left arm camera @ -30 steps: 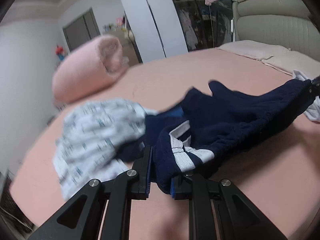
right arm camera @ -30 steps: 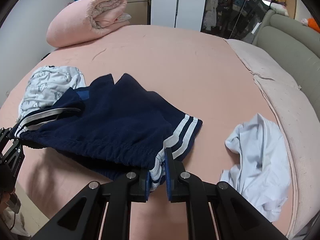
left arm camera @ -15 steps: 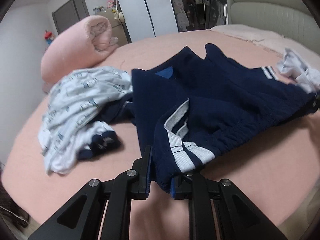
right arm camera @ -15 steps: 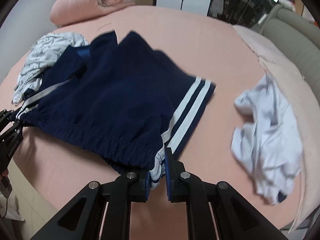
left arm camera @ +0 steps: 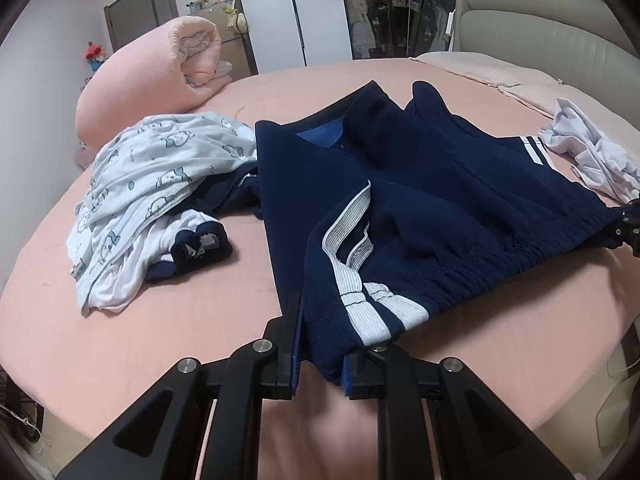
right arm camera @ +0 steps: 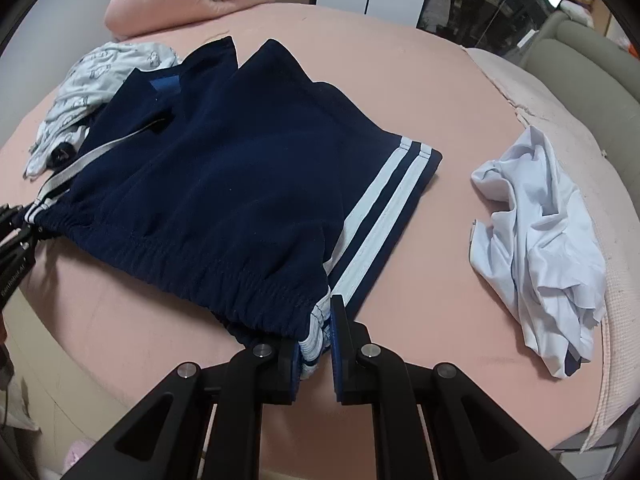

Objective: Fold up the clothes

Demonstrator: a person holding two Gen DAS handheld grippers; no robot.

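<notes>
Navy shorts (left arm camera: pixel 432 216) with white side stripes lie spread on the pink bed (left arm camera: pixel 160 340), waistband toward me. My left gripper (left arm camera: pixel 320 360) is shut on the waistband's left corner. My right gripper (right arm camera: pixel 316 354) is shut on the waistband's right corner, by the stripes. The shorts (right arm camera: pixel 224 184) lie mostly flat in the right wrist view. Each gripper also shows at the other view's edge: the right gripper (left arm camera: pixel 626 226) and the left gripper (right arm camera: pixel 14 224).
A crumpled white patterned garment (left arm camera: pixel 152 184) lies left of the shorts. A crumpled pale blue garment (right arm camera: pixel 540 240) lies to the right. A rolled pink duvet (left arm camera: pixel 152 84) sits at the far left. A grey headboard (left arm camera: pixel 560 36) stands at the right. The bed's near edge is just below my grippers.
Both grippers have pulled the waistband toward the near edge and lowered it. The shorts went from hanging bunched to lying spread flat on the bed.
</notes>
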